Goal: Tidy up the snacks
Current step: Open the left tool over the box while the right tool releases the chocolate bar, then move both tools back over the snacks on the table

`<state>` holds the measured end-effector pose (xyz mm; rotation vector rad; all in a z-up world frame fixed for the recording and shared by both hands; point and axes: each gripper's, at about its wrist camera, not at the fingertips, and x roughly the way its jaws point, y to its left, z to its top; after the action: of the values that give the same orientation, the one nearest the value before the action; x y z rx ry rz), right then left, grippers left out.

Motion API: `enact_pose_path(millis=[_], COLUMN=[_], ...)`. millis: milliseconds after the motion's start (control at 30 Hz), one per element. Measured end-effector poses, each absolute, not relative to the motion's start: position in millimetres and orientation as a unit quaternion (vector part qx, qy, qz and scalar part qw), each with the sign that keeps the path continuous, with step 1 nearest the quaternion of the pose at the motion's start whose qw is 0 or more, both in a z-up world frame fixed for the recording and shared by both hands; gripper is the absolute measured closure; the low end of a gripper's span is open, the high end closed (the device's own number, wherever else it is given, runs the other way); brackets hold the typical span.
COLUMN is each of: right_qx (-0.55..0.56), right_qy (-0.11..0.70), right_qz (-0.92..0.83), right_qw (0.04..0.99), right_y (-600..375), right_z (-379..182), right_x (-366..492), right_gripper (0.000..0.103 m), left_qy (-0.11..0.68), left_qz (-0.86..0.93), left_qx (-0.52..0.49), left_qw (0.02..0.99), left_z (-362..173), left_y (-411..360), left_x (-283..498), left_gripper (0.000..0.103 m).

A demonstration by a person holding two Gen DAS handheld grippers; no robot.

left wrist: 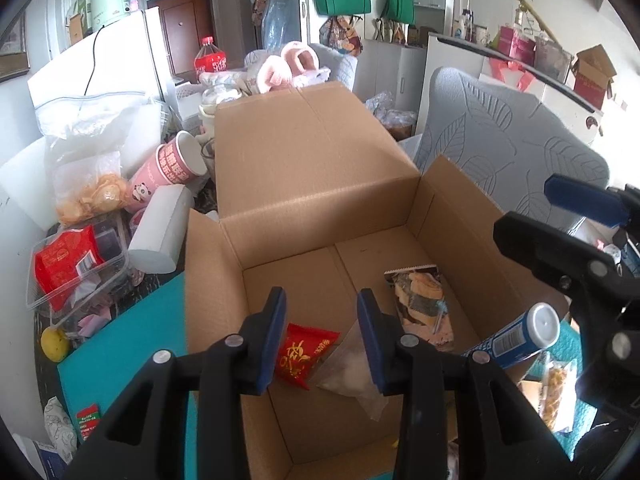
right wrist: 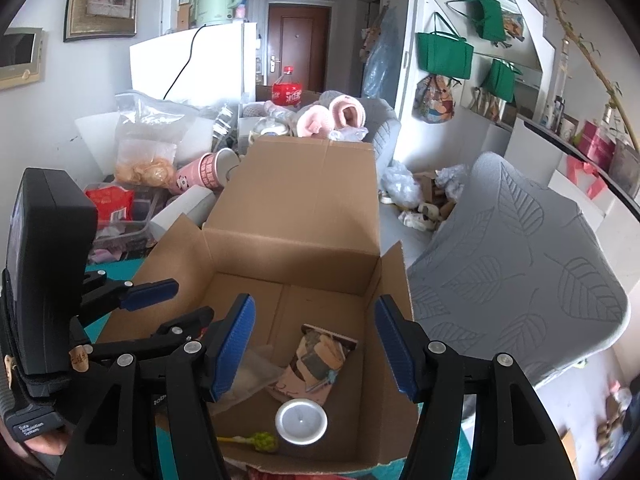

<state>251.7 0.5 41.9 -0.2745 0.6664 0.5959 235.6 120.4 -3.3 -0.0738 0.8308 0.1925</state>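
Right gripper [right wrist: 314, 346], jaws apart and empty, above the tube [right wrist: 301, 420] inside the cardboard box [right wrist: 292, 208]; left gripper [left wrist: 322, 338] likewise unclenched, empty; withdraw upward, clearing the box walls.

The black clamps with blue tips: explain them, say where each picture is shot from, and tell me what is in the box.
They are hand-held grippers, one in each of a person's hands, each carrying a camera that looks along its fingers. One picture is from the left gripper, the other from the right gripper. Both hang open over a cardboard box, holding nothing. Inside lie a red packet, a clear bag, a picture-printed packet and a capped tube.
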Motion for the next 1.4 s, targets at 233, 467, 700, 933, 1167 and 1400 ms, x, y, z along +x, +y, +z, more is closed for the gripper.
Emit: enact_pose_path(millis=[233,467,700,933,1167,1400], right_qx=[-0.122,-0.111,-0.096,-0.088,-0.088,-0.078], right_qy=[0.3,0.284,0.263,0.243,0.226,0.219], right_qz=[0.29,0.289,0.292,0.293,0.292,0.281], right_qw=[0.9,0.907,0.914,0.92,0.925,0.931], right_y=[-12,-29,-52,-77,-98,-118], right_z=[61,78,97,111,116,111], right_x=[236,217,188,154,119,89], right_gripper=[0.041,0.041,0.041,0.041,0.037,0.033], left_qy=[0.373,0.348,0.328,0.317,0.303,0.298], left_qz=[0.107,0.111,0.105,0.071,0.056,0.042], left_qx=[-0.038,-0.022,-0.007,-0.009,-0.008,0.004], left_qw=[0.921,0.93,0.939,0.946,0.951,0.954], left_z=[25,57,82,96,103,100], left_y=[119,105,84,63,43,26], left_x=[219,193,162,127,92,62], left_gripper=[0.067,0.067,0.067,0.067,0.067,0.067])
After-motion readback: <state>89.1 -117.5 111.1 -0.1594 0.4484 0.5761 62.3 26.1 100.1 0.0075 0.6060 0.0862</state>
